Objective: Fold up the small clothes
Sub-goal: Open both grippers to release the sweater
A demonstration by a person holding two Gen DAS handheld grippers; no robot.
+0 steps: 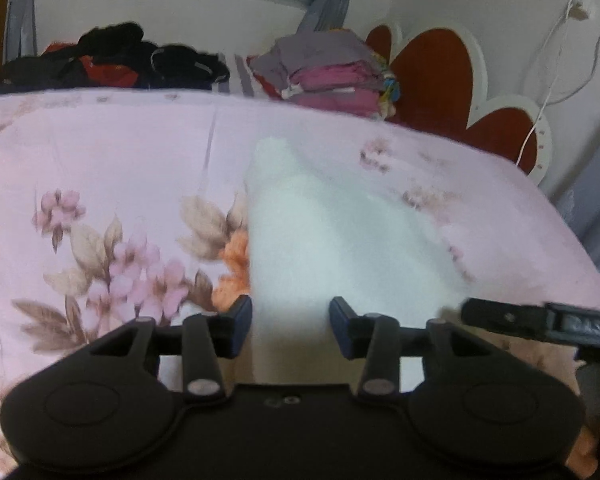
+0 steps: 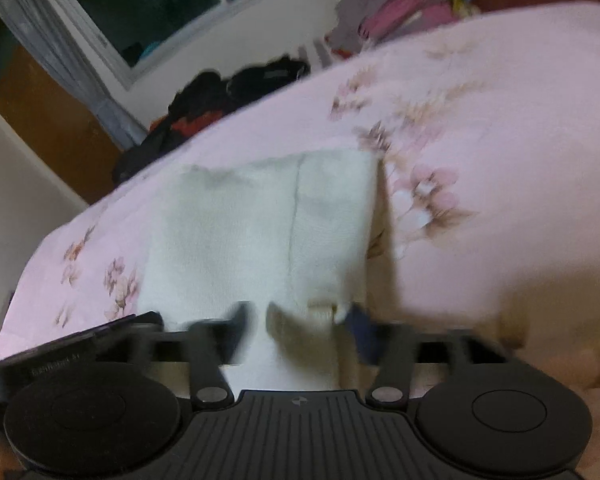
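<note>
Pink flowered bedding (image 1: 100, 152) is carrying the work, with folded clothes (image 1: 332, 76) stacked far behind. Both tools are standing spread: the left tool (image 1: 291, 326) and the right tool (image 2: 300, 330) are each framing the near edge of the white garment (image 2: 256, 232), pinching nothing. It is lying flat on the bed. If a tool closes too shallow, the thin edge may be slipping out, or the bedding may come up with it. Blur is hiding the right pads, and the garment's near hem is cut off.
</note>
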